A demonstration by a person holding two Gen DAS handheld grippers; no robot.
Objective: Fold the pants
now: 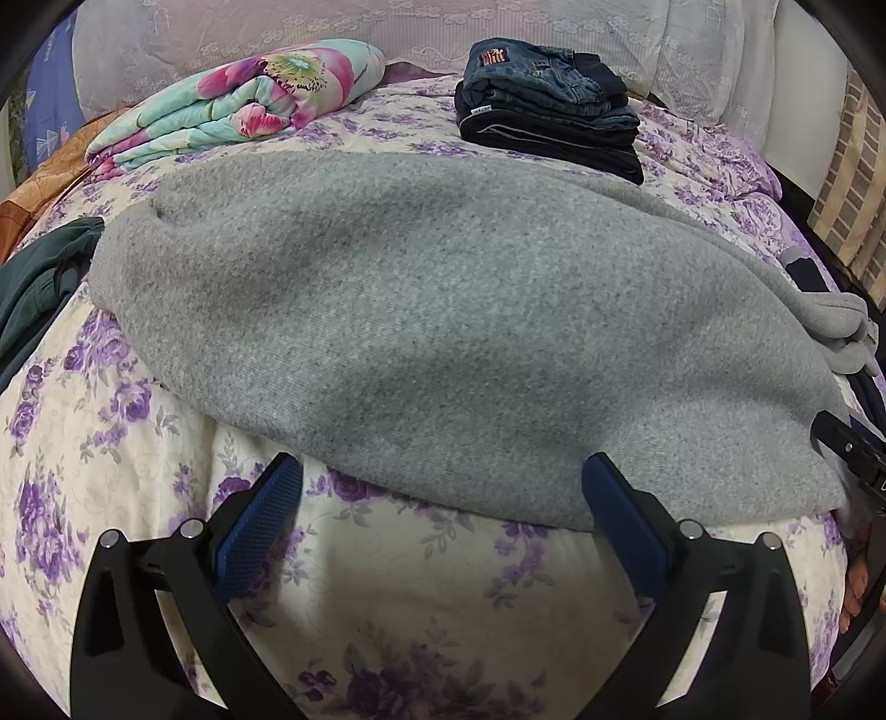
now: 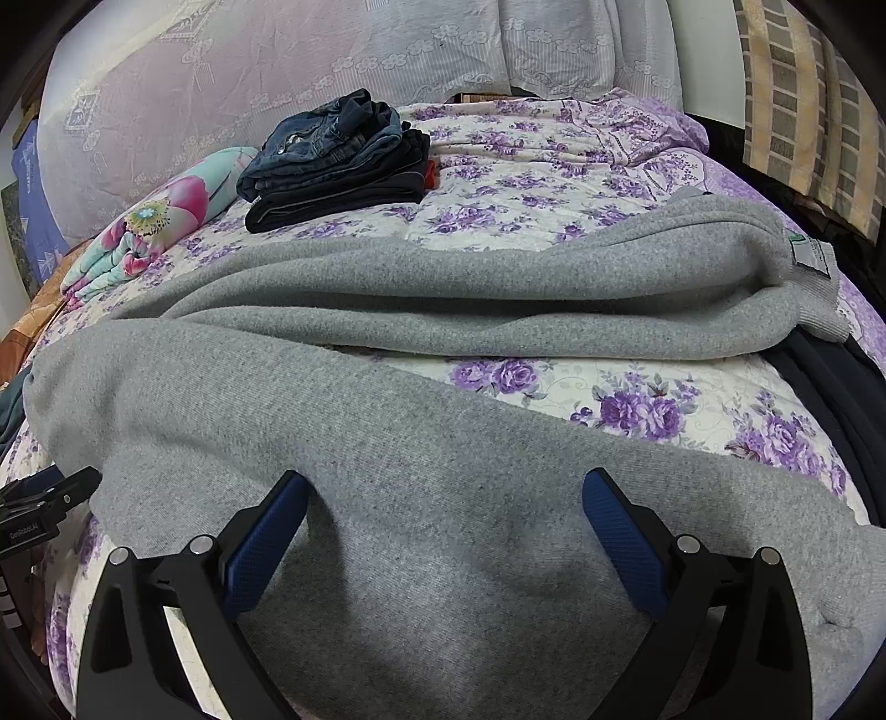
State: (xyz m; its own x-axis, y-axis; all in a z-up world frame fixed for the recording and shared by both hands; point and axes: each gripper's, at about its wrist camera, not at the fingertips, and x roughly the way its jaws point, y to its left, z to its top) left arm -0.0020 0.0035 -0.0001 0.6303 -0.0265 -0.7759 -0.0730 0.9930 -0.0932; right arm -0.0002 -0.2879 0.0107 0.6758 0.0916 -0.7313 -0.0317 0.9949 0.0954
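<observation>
A bed (image 1: 83,421) with a cream quilt printed in purple flowers fills both views. Near its far side lies a folded floral blanket (image 1: 243,105) in teal and pink, and well apart from it a stack of folded dark jeans (image 1: 545,102). A pale lace-patterned cover (image 2: 310,50) hangs behind. A dark green garment (image 1: 39,277), perhaps a jacket, lies at the left edge.

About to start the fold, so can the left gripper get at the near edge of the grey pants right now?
Probably yes: the left gripper is open, and the grey pants hem lies just ahead on the bedspread with nothing between.
</observation>
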